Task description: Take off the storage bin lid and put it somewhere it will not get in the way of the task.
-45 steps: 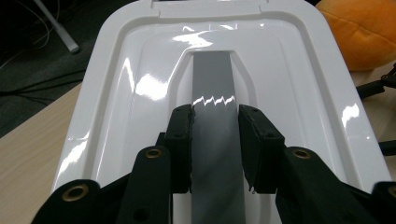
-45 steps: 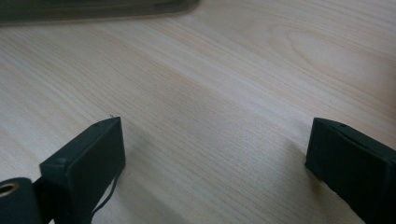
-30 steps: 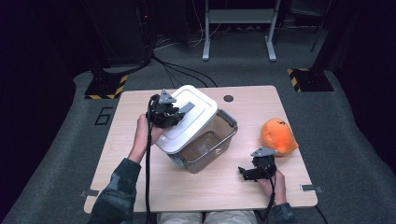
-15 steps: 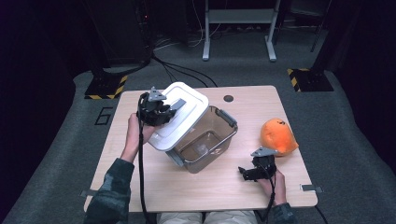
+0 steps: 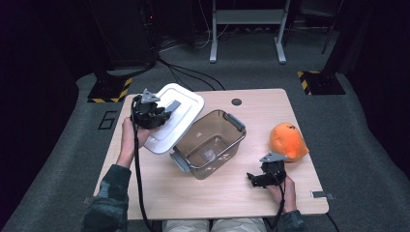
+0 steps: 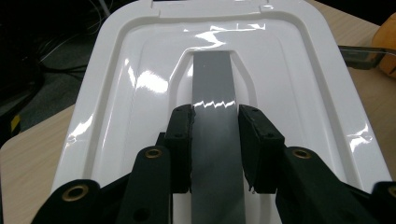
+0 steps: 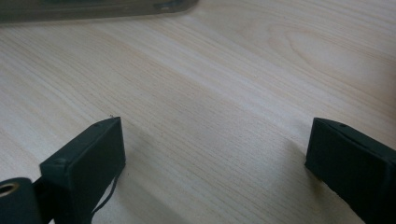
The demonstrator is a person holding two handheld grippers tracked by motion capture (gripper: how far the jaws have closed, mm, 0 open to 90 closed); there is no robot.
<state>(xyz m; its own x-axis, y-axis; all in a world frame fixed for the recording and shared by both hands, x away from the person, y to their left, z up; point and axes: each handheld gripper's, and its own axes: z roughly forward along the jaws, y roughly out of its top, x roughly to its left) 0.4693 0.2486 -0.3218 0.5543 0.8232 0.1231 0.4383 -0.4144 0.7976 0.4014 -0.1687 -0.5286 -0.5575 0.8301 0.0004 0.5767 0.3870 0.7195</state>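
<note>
R gripper (image 5: 257, 178) sits low on the table (image 5: 203, 203) at 5 o'clock, forearm in from the near edge, jaws wide apart w/ nothing but bare wood between them. Clear bin (image 5: 209, 144) at centre, lidless. Orange plush (image 5: 288, 141) at 3 o'clock, just past the R gripper. L gripper (image 5: 162, 112) at 10 o'clock, forearm angled up from the near-left, wrist raised; jaws clamped on the grey handle (image 6: 214, 93) of the white lid (image 5: 174, 118), held tilted, overlapping the bin's left rim.
</note>
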